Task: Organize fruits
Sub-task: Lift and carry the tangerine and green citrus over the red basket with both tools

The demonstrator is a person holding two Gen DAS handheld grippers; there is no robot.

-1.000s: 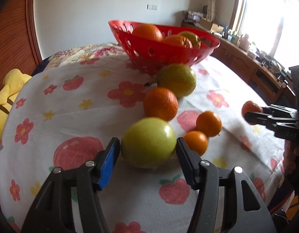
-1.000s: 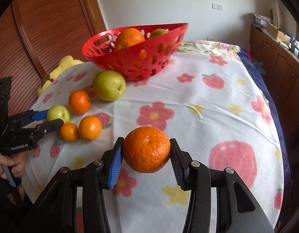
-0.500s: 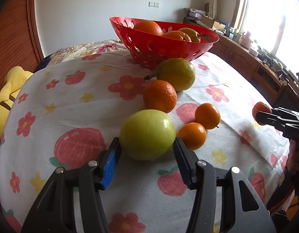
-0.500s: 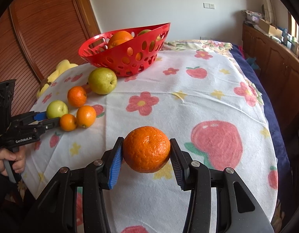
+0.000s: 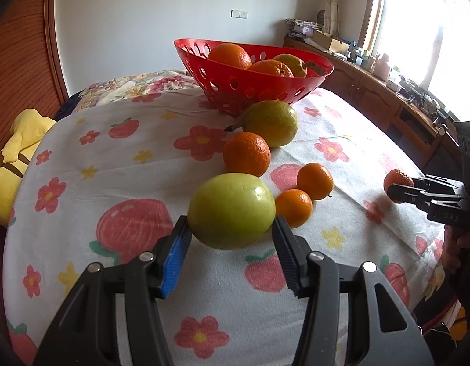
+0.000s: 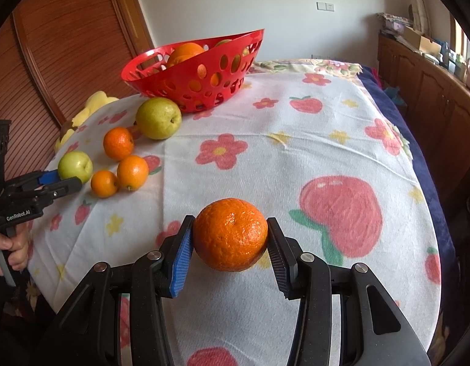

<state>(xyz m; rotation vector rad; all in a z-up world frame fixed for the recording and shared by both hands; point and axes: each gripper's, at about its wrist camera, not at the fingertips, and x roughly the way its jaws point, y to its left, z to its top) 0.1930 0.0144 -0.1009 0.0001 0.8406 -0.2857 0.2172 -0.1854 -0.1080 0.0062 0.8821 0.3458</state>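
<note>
My left gripper (image 5: 232, 238) is shut on a green apple (image 5: 231, 210) and holds it just above the cloth; it also shows in the right wrist view (image 6: 64, 180). My right gripper (image 6: 230, 244) is shut on an orange (image 6: 230, 234) held above the table's near edge; it shows in the left wrist view (image 5: 398, 187) at the right. A red basket (image 5: 253, 87) at the back holds oranges and a pear. Loose on the cloth lie a pear (image 5: 271, 123), an orange (image 5: 246, 153) and two small oranges (image 5: 315, 181) (image 5: 294, 208).
The table wears a white cloth with flowers and apples (image 6: 296, 158). A yellow plush toy (image 5: 15, 158) sits off the left edge. Wooden cabinets (image 6: 433, 91) with clutter run along the right wall. A wooden door (image 6: 67, 45) is behind the left side.
Both grippers have pulled back from the basket and risen a little, each still holding its fruit. The green apple has come off the cloth.
</note>
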